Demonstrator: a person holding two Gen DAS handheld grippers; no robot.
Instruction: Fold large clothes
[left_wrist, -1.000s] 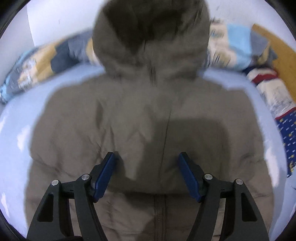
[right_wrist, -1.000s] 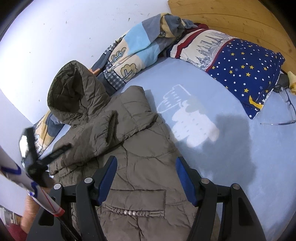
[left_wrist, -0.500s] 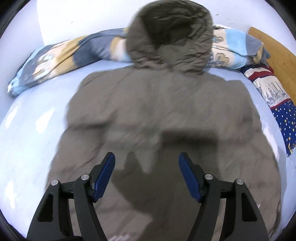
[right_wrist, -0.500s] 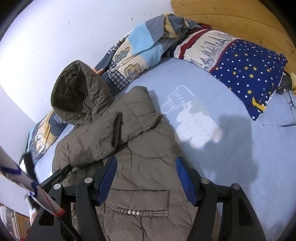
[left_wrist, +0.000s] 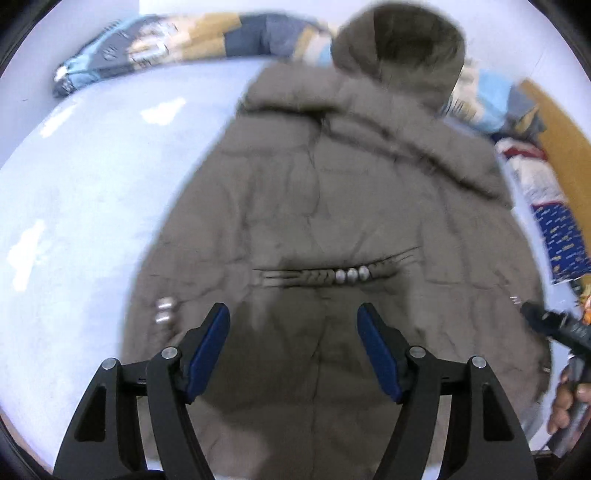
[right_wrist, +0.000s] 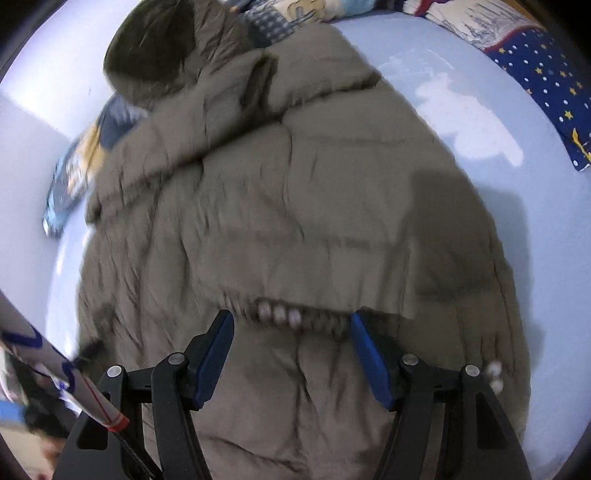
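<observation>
Pale-blue bed sheet (left_wrist: 92, 192), wooden headboard (left_wrist: 557, 122)

Left tool (left_wrist: 293, 328) spread wide above olive hooded coat (left_wrist: 332, 206), light blue sheet (left_wrist: 92, 177), patterned blanket (left_wrist: 177, 37) behind

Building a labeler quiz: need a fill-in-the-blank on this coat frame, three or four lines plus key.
1. The brown coat lies spread on a light ____ bed sheet.
2. Both the left claw and the right claw have their pads ____, gripping nothing.
3. The coat's ____ points toward the rumpled patchwork blanket by the wall.
4. The pillow beside the coat is navy with white dots and yellow ____.

Missing words: blue; apart; hood; stars
</observation>
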